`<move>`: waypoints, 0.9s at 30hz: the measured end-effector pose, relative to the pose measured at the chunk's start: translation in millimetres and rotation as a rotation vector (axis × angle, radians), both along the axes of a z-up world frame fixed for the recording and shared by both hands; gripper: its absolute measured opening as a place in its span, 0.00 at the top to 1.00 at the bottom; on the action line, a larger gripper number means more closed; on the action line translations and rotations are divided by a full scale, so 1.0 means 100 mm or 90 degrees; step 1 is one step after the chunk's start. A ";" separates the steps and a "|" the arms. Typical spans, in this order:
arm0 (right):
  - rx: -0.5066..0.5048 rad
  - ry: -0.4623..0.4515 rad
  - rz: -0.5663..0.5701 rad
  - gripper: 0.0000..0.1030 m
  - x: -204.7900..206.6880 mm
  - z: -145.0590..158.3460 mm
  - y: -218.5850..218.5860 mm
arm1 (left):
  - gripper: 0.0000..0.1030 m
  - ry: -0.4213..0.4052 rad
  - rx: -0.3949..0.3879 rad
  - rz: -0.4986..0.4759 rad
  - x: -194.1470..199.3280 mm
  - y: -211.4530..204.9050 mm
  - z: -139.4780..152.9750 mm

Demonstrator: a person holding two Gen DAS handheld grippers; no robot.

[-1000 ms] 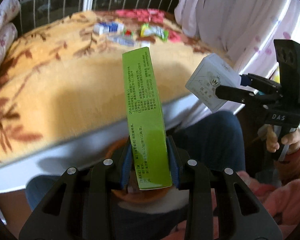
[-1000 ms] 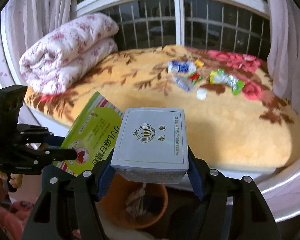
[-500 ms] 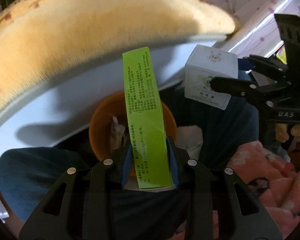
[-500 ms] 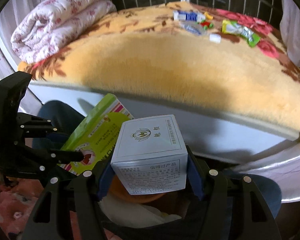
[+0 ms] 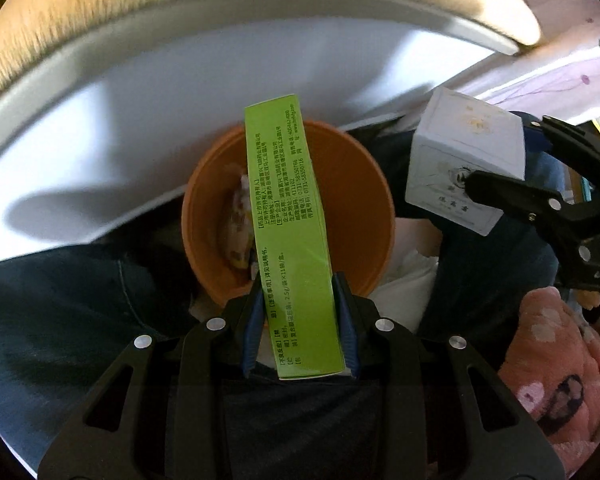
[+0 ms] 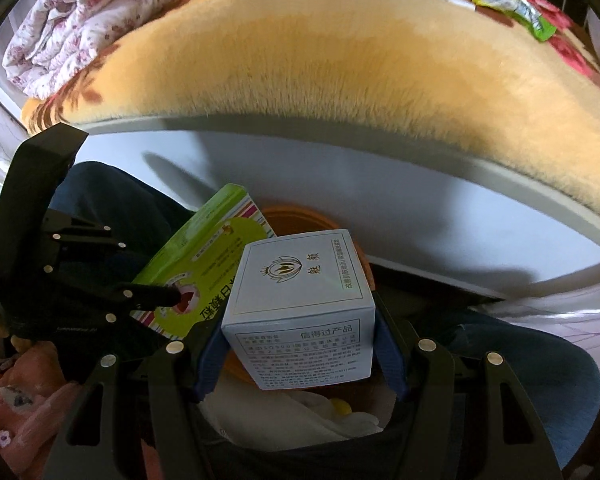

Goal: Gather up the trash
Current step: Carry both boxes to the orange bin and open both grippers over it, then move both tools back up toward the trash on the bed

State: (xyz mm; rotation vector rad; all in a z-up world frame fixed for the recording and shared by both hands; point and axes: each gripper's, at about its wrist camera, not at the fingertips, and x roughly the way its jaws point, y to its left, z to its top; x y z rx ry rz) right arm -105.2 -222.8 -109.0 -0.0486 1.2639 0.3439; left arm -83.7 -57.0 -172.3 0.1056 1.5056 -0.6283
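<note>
My left gripper (image 5: 300, 320) is shut on a flat green box (image 5: 290, 232) and holds it over the orange trash bin (image 5: 360, 200), which has crumpled wrappers inside. The green box also shows in the right wrist view (image 6: 204, 272). My right gripper (image 6: 300, 356) is shut on a white cube box (image 6: 300, 308), held just right of the green box, above the bin's rim (image 6: 300, 214). The white box shows in the left wrist view (image 5: 464, 164). More wrappers (image 6: 512, 8) lie on the far side of the bed.
The bed with a yellow floral blanket (image 6: 340, 60) and white side (image 5: 140, 140) rises just behind the bin. A rolled floral quilt (image 6: 80, 20) lies at its left end. The person's dark trousers (image 5: 60, 320) and pink sleeve (image 5: 560, 360) flank the bin.
Both grippers have tilted and moved down from bed height toward the orange bin, each still holding its box. The bed top has slid up out of view.
</note>
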 end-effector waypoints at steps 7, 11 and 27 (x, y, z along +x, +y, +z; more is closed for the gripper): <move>0.002 0.035 -0.003 0.38 0.07 -0.18 0.05 | 0.69 0.037 0.008 0.010 0.06 -0.02 -0.14; -0.004 0.044 -0.004 0.29 0.08 -0.19 0.07 | 0.56 0.043 0.027 0.015 0.08 -0.03 -0.17; -0.011 0.036 -0.020 0.20 0.10 -0.10 0.02 | 0.34 0.010 0.036 0.032 0.11 0.01 -0.07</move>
